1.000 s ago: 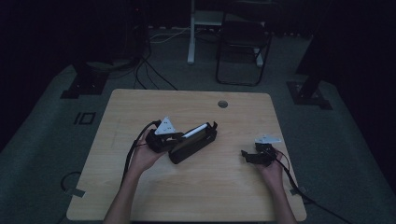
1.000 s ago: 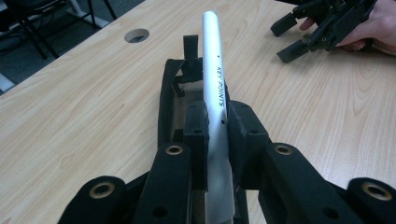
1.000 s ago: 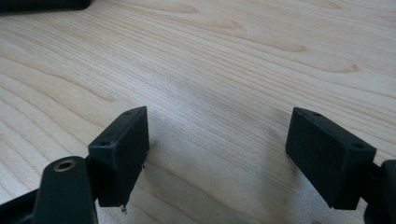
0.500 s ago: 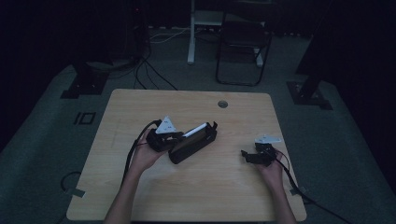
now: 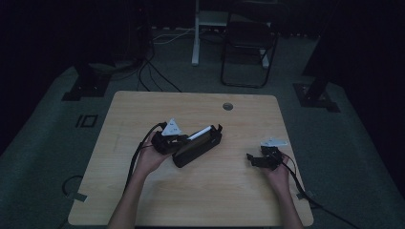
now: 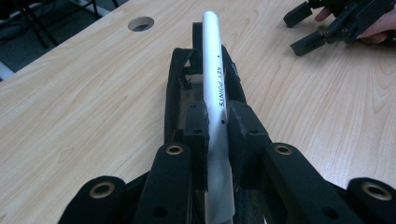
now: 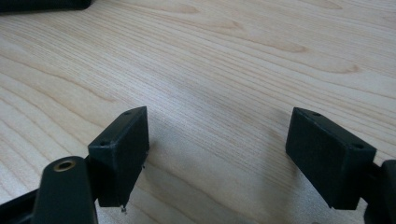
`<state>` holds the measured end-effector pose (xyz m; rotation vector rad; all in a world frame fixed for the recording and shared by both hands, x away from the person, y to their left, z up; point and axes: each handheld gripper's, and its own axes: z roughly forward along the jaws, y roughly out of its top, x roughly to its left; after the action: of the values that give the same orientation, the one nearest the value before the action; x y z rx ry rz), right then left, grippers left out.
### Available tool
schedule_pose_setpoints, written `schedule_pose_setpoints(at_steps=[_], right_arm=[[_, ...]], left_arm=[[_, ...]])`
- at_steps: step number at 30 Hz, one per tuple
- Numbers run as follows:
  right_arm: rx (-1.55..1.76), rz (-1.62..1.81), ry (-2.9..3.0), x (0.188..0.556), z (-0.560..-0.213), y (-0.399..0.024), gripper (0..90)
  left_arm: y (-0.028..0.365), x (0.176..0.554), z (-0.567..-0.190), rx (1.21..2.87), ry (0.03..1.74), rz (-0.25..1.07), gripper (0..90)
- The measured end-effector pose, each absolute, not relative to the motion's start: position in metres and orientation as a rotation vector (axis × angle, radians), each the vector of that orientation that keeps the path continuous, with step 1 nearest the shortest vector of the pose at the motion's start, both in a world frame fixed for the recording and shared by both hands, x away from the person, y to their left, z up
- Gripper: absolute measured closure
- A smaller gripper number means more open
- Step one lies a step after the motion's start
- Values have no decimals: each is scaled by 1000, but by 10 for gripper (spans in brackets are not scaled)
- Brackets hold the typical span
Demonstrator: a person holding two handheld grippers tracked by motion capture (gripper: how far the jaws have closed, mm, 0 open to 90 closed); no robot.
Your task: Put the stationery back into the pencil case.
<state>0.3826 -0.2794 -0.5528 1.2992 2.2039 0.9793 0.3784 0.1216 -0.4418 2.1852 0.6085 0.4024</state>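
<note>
My left gripper (image 6: 217, 122) is shut on a white tube (image 6: 212, 60) with "KEY POINTS" written along it. The tube lies lengthwise over a long black case (image 6: 175, 93) that rests on the wooden table (image 5: 191, 191). In the high view the left gripper (image 5: 186, 140) sits at the near-left end of the black case (image 5: 203, 149), with the white tube (image 5: 200, 133) along the case's top. My right gripper (image 5: 251, 160) rests low over the table at the right, apart from the case. Its jaws stand wide open over bare wood in the right gripper view (image 7: 217, 140).
A round cable hole (image 5: 228, 106) sits near the table's far edge. A folding chair (image 5: 248, 43) and stand legs stand on the dark floor beyond the table. Cables trail off the table from both grippers. The right gripper (image 6: 322, 28) shows far off in the left gripper view.
</note>
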Motion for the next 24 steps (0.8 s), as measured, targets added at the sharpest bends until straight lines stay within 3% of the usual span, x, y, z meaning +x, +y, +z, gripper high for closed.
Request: schedule_pose_setpoints(at_steps=[24], right_arm=[[1300,980,2203,383,-553,-279,213]], left_arm=[[116,387,-452,2202,654,401,790]])
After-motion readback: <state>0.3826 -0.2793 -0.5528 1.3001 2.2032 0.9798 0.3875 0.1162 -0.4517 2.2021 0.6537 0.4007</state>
